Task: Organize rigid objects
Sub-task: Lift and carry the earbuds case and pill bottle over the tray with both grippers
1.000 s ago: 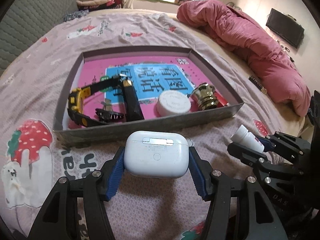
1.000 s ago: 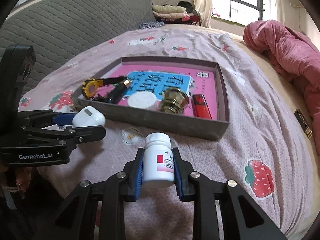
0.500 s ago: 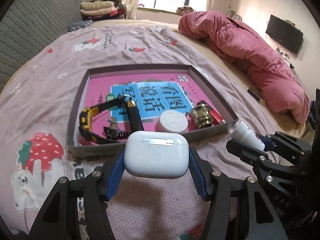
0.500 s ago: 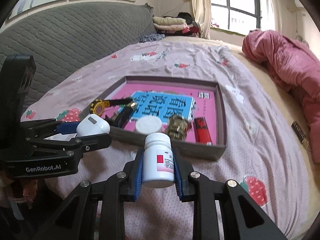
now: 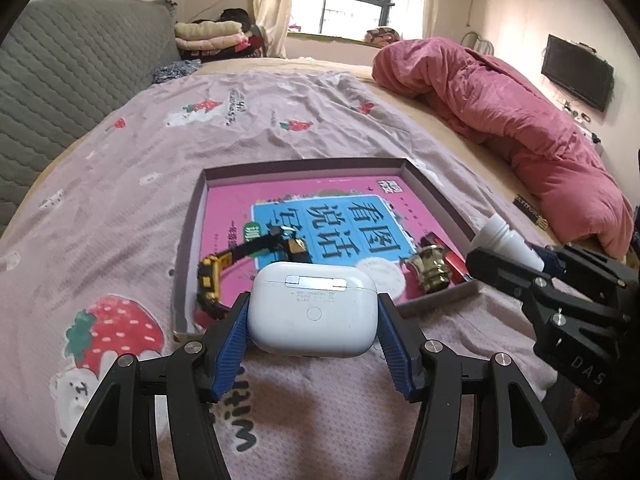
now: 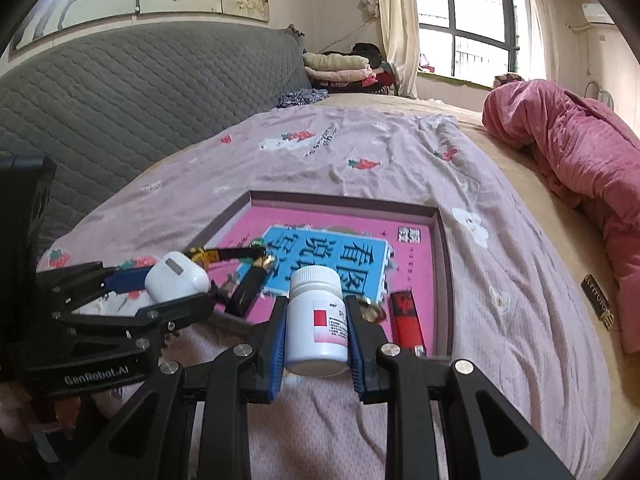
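Observation:
My left gripper (image 5: 313, 320) is shut on a white earbud case (image 5: 313, 314), held above the bed near the front edge of a shallow grey box lid with a pink floor (image 5: 192, 248). My right gripper (image 6: 316, 334) is shut on a white pill bottle (image 6: 316, 322) with a red label, held beside the left gripper (image 6: 168, 292). The right gripper (image 5: 516, 256) and its bottle (image 5: 502, 236) also show in the left wrist view. In the box lie a yellow-black watch (image 5: 224, 272), a white round lid (image 5: 384, 276), a brass knob (image 5: 432, 270) and a red lighter (image 6: 406, 318).
The box lid sits on a pink strawberry-print bedsheet (image 5: 120, 184). A crumpled pink duvet (image 5: 520, 128) lies at the right. A grey quilted headboard (image 6: 140, 96) stands at the left. Folded clothes (image 5: 212, 36) are stacked at the far end near the window.
Both grippers have risen and pulled back from the box while holding their objects, so the box looks smaller and farther. The objects in the box have not moved.

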### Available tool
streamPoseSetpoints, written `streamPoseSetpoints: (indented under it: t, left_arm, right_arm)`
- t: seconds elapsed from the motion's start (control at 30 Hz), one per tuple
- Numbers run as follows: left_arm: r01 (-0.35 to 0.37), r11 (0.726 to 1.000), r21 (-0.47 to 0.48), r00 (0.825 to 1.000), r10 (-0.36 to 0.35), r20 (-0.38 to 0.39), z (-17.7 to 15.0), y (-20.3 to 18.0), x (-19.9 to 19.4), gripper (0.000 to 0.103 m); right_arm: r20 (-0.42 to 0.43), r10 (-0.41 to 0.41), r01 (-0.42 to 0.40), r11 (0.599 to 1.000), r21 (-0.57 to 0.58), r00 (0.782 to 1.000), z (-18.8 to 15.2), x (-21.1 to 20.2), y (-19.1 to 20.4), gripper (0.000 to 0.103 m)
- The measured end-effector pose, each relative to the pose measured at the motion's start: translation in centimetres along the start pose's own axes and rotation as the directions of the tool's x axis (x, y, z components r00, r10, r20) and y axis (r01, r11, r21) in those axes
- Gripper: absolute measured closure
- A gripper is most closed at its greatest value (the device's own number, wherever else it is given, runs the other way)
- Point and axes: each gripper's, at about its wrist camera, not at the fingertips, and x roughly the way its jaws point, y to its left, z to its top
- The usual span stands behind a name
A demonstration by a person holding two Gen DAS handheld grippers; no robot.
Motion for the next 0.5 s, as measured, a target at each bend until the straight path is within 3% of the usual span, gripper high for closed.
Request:
streamPoseSetpoints:
  t: [0.5]
  left_arm:
    - [-0.023,0.998,-0.05,1.0,0.024,0.013,1.9,2.0,1.1,0.041]
  right_arm:
    - [0.002,0.012,-0.012,1.0,-0.005,1.0,1.6,2.0,0.9,0.076]
